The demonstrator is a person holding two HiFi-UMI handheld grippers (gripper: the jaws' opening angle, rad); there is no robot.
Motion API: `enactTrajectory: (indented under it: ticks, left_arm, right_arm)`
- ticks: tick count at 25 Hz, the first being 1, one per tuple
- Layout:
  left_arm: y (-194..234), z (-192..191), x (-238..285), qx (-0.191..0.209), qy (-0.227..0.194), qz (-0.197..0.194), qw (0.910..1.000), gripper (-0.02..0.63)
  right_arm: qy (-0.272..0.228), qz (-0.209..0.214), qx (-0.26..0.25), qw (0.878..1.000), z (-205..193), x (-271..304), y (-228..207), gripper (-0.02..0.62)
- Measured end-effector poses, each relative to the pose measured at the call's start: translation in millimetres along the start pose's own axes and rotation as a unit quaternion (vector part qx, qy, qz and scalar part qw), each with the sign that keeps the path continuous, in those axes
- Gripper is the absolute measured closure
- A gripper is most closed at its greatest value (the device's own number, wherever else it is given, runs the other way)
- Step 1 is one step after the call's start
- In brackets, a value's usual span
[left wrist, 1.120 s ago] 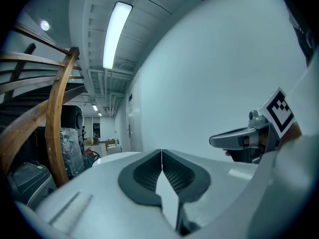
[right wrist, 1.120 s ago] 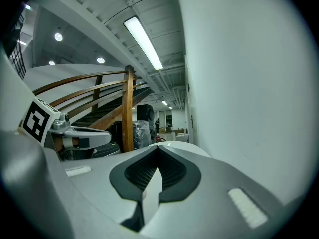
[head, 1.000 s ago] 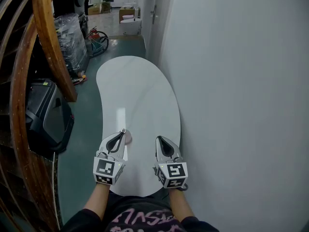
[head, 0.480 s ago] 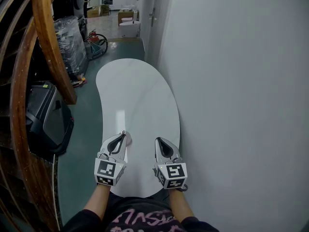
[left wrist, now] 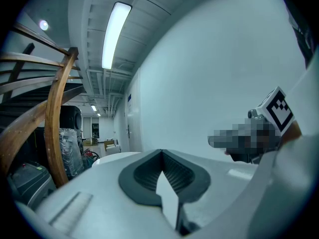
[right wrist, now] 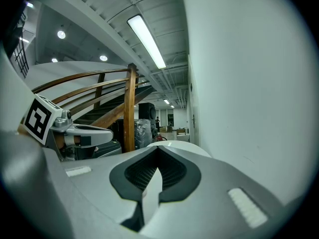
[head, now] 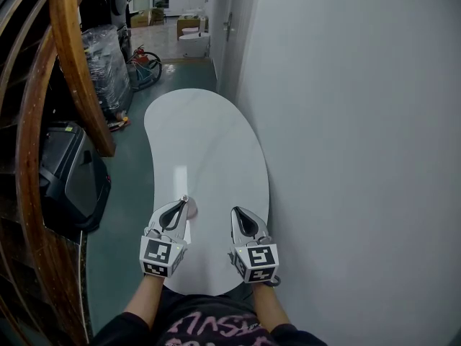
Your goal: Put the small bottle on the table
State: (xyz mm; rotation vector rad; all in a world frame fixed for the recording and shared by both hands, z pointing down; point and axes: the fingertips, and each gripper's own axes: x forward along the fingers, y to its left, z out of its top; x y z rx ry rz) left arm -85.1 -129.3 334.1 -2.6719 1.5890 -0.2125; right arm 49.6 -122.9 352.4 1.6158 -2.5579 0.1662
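Both grippers hover over the near end of a white kidney-shaped table (head: 209, 132). My left gripper (head: 184, 198) is shut, its tips meeting with nothing held between them (left wrist: 161, 151). A small pinkish object (head: 191, 207) lies on the table right beside the left gripper's tip, partly hidden; I cannot tell whether it is the small bottle. My right gripper (head: 235, 208) is a hand's width to the right, also shut and empty (right wrist: 158, 148). The right gripper view shows the left gripper's marker cube (right wrist: 40, 118) at its left.
A plain white wall (head: 353, 135) runs along the table's right edge. A curved wooden stair rail (head: 72, 63) and a black case (head: 68, 175) stand to the left on the green floor. A plastic-wrapped stack (head: 106, 56) lies further back.
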Motion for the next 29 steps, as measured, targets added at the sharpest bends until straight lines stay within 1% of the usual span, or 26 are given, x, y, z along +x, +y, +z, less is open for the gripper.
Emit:
enactTrajectory:
  ticks: [6,11,21,26,29]
  left_arm:
    - [-2.6,-7.1,0.7,0.001,0.002,-0.005,1.0,0.606]
    - [0.1,-2.8,0.0,0.002,-0.002,-0.006,1.0,0.606]
    - [3.1,-1.0,0.4,0.005,0.005,-0.002,1.0,0.606]
    - [4.9,-4.5,-0.1,0.008,0.002,-0.003,1.0,0.606]
    - [3.7,-0.4,0.5,0.006,0.005,-0.001,1.0,0.606]
  right_arm:
    - [0.001,0.001,0.0,1.0,1.5,-2.0,0.9,0.584]
    - [0.003,-0.001,-0.002,1.0,1.8,-0.6,0.5,0.584]
    - [0.006,0.009,0.0,1.0,0.5,2.3,4.3,0.584]
    - [0.008,0.008,0.0,1.0,-1.8,1.1,3.0,0.584]
    - [0.006,0.008,0.001,1.0,-1.3,1.3,1.3,0.584]
